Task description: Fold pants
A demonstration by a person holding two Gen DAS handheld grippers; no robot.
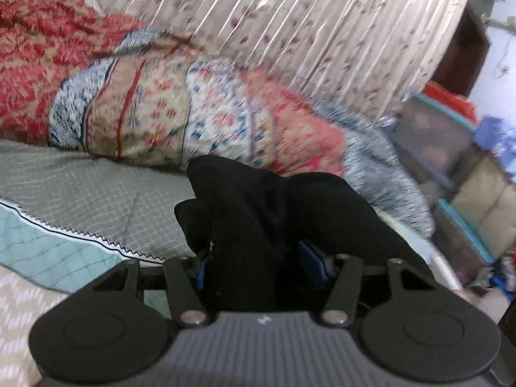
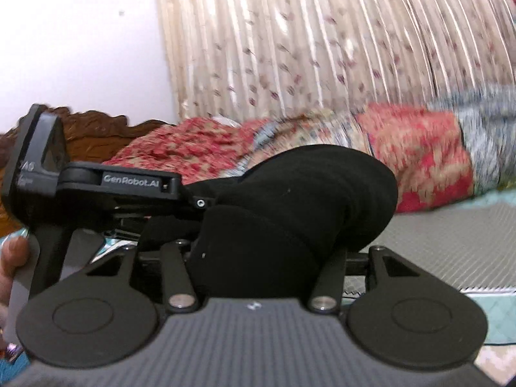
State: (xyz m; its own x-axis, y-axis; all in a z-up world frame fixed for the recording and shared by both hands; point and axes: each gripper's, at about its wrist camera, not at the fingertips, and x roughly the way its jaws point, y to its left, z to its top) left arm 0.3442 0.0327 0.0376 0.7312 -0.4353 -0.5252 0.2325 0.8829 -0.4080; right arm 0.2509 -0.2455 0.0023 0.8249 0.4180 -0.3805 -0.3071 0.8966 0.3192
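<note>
The black pants (image 1: pixel 258 213) are bunched between the fingers of my left gripper (image 1: pixel 254 258), which is shut on the cloth and holds it above the bed; blue pads (image 1: pixel 311 256) peek out beside it. In the right wrist view the black pants (image 2: pixel 300 193) bulge in a thick fold over my right gripper (image 2: pixel 258 248), which is shut on them; its fingertips are hidden by the cloth. The left gripper's body (image 2: pixel 106 187) shows at the left of that view, close beside the right one, with a hand (image 2: pixel 13 258) on its handle.
A grey checked bed cover (image 1: pixel 80 187) and a teal quilt (image 1: pixel 38 251) lie below. A rolled patterned red and blue quilt (image 1: pixel 193 116) lies along the back under a pleated flowered curtain (image 1: pixel 290 32). Storage boxes (image 1: pixel 451 148) stand off the bed's right side.
</note>
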